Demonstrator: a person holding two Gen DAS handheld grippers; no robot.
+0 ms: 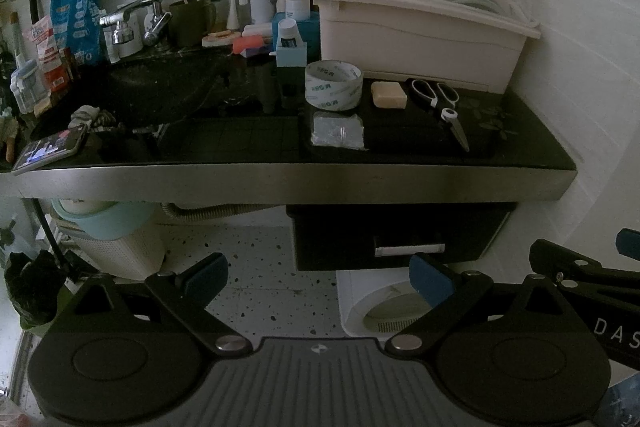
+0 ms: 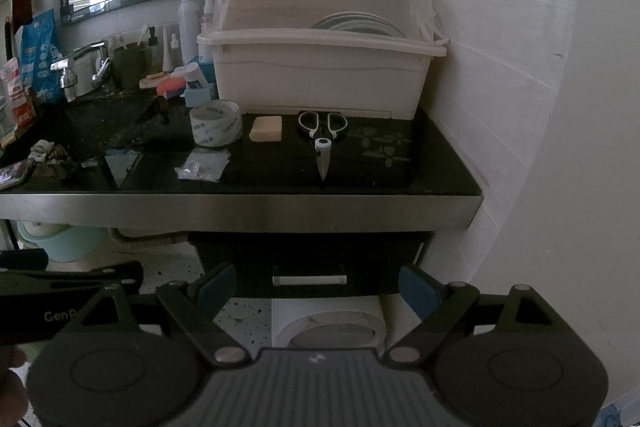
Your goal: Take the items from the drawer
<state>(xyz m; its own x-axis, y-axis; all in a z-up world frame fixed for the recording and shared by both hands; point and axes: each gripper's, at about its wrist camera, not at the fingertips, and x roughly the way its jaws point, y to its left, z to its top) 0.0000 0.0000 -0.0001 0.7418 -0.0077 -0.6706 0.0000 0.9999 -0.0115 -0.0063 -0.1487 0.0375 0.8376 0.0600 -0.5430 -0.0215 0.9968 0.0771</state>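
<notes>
Drawer (image 2: 310, 267) dead ahead of the right gripper (image 2: 316, 291), shut, its silver handle (image 2: 309, 279) sitting right between the two blue pads, a little beyond them. Jaws spread wide here, nothing held. Over on the left gripper (image 1: 318, 277), same story: fingers splayed far apart, empty, and from this side the drawer (image 1: 400, 239) shows up ahead and to the right, handle (image 1: 410, 249) just above the right-hand blue pad (image 1: 430, 281). The other tool pokes in at the right edge of the left view with the letters "DAS" on its black body; in the right view the neighbouring tool at the left edge reads "GenR", cut off.

Moving outward: the drawer hangs under a black countertop (image 2: 440, 163) with a steel front edge. On top, a roll of clear tape (image 1: 334, 85) printed "M&G", lying just left of a beige soap bar (image 1: 389, 95). Next to that, scissors (image 1: 438, 105) with black-and-white handles, blades pointing toward the front edge. A small clear plastic bag (image 1: 338, 131) lies in front of the tape. Behind them all, a cream dish rack (image 1: 416, 27) with a clear lid, plates inside. Further left, a chrome tap (image 1: 132, 17) and a clutter of bottles; their labels are too small to read. A phone (image 1: 50, 149) rests at the counter's left front edge.
</notes>
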